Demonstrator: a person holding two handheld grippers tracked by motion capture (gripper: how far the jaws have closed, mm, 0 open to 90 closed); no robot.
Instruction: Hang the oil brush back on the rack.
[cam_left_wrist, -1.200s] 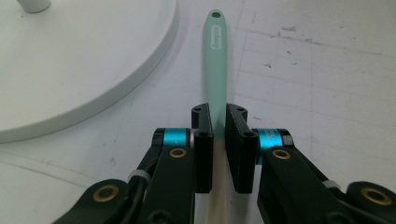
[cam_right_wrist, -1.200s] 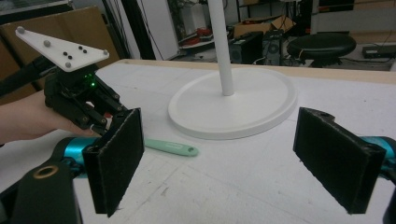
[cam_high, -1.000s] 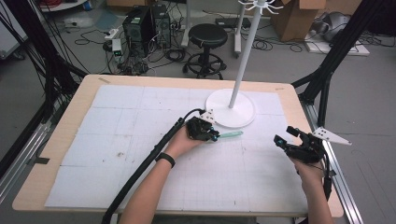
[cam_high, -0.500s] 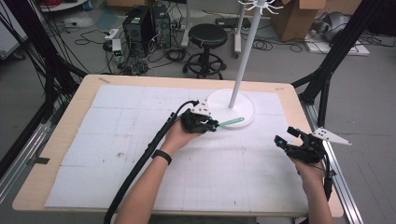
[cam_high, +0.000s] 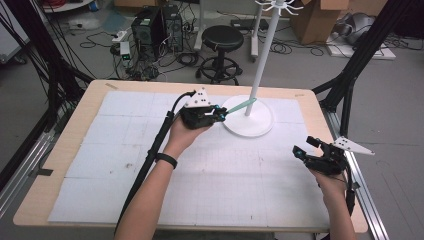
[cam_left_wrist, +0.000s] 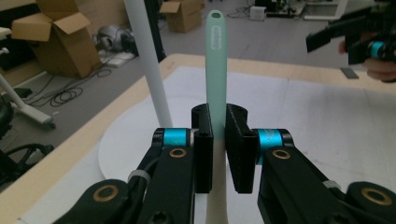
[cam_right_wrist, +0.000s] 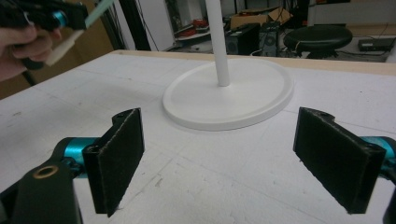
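My left gripper (cam_high: 218, 114) is shut on a pale green flat handle (cam_high: 243, 104) with a hole at its tip; it sticks out towards the white stand's pole (cam_high: 263, 55). Between the jaws in the left gripper view the green handle (cam_left_wrist: 215, 70) rises straight up, and the pole (cam_left_wrist: 148, 70) stands just left of it. The gripper is raised above the mat, beside the stand's round white base (cam_high: 248, 122). My right gripper (cam_high: 301, 151) is open at the table's right side, with nothing between its pads (cam_right_wrist: 119, 158). It faces the base (cam_right_wrist: 233, 100).
A white gridded mat (cam_high: 125, 150) covers the wooden table (cam_high: 65, 150). The stand has hooks (cam_high: 274, 5) at its top. Behind the table stand a black stool (cam_high: 220, 50), computer cases (cam_high: 152, 27) and cardboard boxes (cam_high: 320, 20). A black frame leg (cam_high: 350, 80) rises at the right.
My left gripper has lifted off the mat with the green handle and moved back, towards the stand's pole. The right gripper has stayed where it was.
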